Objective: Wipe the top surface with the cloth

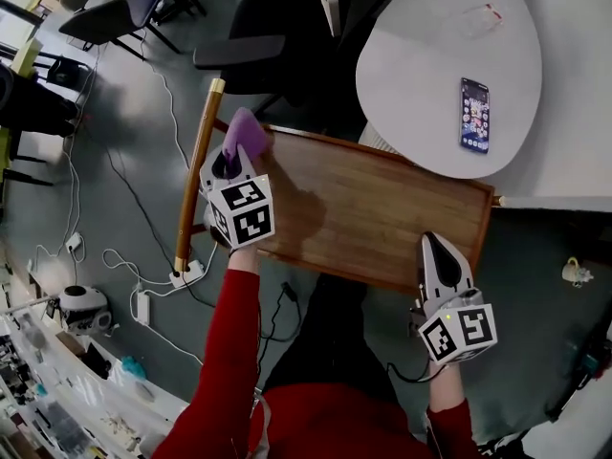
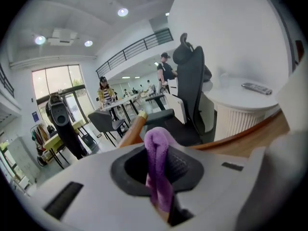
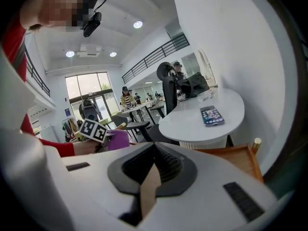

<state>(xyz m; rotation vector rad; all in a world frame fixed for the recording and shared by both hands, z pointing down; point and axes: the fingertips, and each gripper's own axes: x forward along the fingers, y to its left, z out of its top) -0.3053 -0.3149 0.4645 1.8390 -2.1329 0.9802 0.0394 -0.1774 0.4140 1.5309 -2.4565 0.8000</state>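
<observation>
A purple cloth (image 1: 247,134) lies bunched at the far left corner of the brown wooden top (image 1: 373,208). My left gripper (image 1: 229,163) is shut on the cloth, and in the left gripper view the purple cloth (image 2: 156,160) fills the gap between the jaws, with the wooden top (image 2: 250,138) running off to the right. My right gripper (image 1: 436,245) hangs over the near right edge of the wood, shut with nothing in it. The right gripper view looks across the wooden top (image 3: 236,158) to the cloth (image 3: 118,139) and the left gripper's marker cube (image 3: 92,130).
A white round table (image 1: 430,65) with a phone (image 1: 475,113) on it stands just beyond the wooden top. A black office chair (image 1: 277,36) is at the back. A wooden rail (image 1: 196,175) borders the top's left side. Cables and a power strip (image 1: 186,275) lie on the floor.
</observation>
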